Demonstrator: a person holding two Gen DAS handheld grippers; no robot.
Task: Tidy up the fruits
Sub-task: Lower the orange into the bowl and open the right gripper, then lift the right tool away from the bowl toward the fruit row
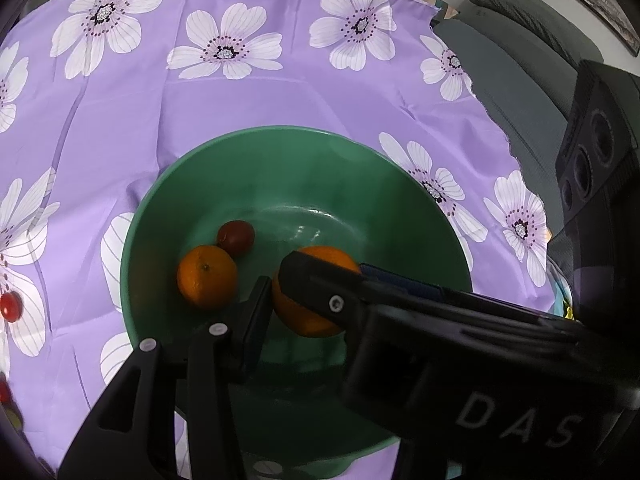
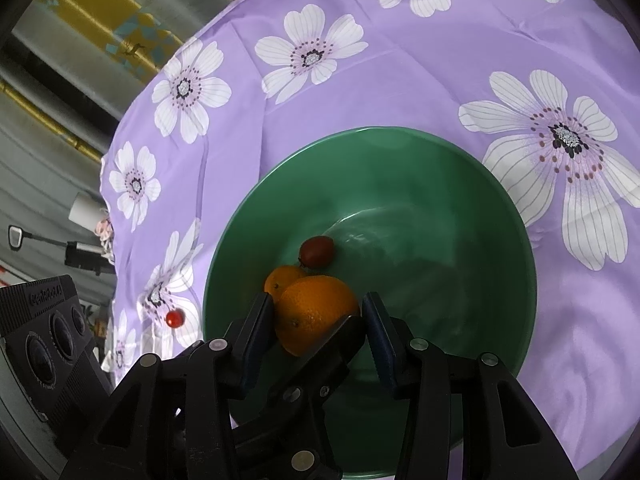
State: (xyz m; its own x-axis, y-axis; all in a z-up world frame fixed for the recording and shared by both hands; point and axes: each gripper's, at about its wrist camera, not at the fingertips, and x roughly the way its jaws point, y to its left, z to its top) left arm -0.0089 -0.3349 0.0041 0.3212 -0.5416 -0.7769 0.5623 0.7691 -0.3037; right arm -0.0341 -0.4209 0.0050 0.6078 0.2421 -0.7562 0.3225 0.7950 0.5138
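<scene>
A green bowl point(image 1: 280, 152) point(image 2: 500, 216) stands on the purple flowered cloth. In it lie an orange point(image 1: 207, 276) point(image 2: 280, 276) and a small dark red fruit point(image 1: 236, 237) point(image 2: 317, 252). A second orange point(image 1: 304, 316) point(image 2: 316, 308) hangs just above the bowl's floor. My left gripper point(image 1: 316, 280) is shut on it, though its right pad is mostly hidden. My right gripper point(image 2: 316, 300) is shut on the same orange, with both pads against it. Each gripper's finger point(image 1: 320, 292) point(image 2: 332, 344) crosses the other's view. A red cherry tomato point(image 1: 10, 307) point(image 2: 175, 318) lies on the cloth left of the bowl.
The cloth point(image 1: 240, 100) point(image 2: 400, 80) covers a round table whose edge curves close on the right in the left wrist view. A grey sofa point(image 1: 520, 60) stands past it. Floor and yellow furniture point(image 2: 100, 20) lie beyond the left edge in the right wrist view.
</scene>
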